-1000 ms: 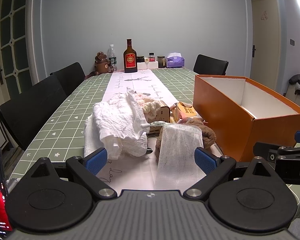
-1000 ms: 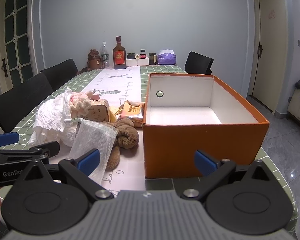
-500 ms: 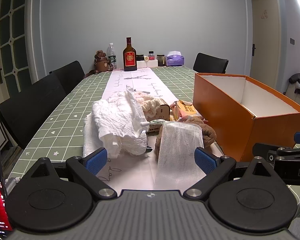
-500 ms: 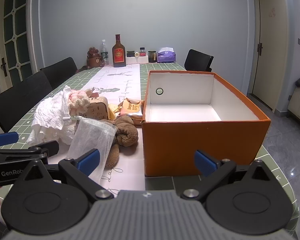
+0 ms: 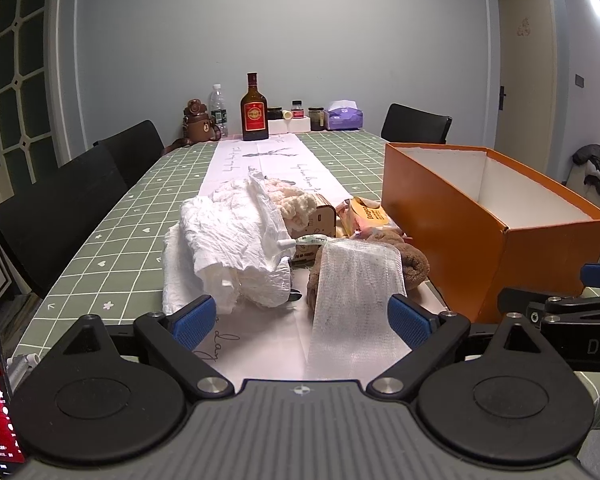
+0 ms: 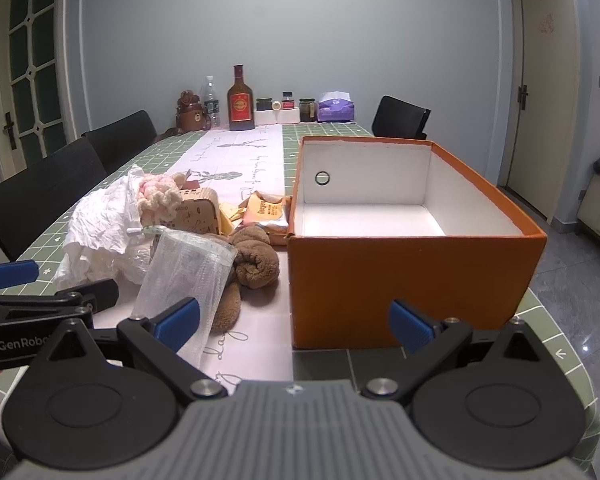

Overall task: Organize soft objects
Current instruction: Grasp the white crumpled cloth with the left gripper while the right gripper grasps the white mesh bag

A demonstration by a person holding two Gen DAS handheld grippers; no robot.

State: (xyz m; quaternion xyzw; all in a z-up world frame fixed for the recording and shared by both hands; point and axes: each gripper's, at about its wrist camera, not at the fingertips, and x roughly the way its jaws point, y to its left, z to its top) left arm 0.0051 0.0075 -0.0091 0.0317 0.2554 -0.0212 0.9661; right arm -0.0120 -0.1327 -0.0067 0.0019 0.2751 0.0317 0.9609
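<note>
black left gripper (image 5: 300, 316) with blue fingertips (image 5: 191, 316), silver screws.

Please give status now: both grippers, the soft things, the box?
Left gripper open, right gripper open, both empty. Soft pile on table, untouched. Orange box empty, open, nothing blocking.

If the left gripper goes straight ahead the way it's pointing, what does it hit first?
Probably the white mesh strip, which lies nearest between the open fingers of the left gripper, slightly right of centre. The crumpled white cloth sits just behind to the left. Depth is hard to judge.
</note>
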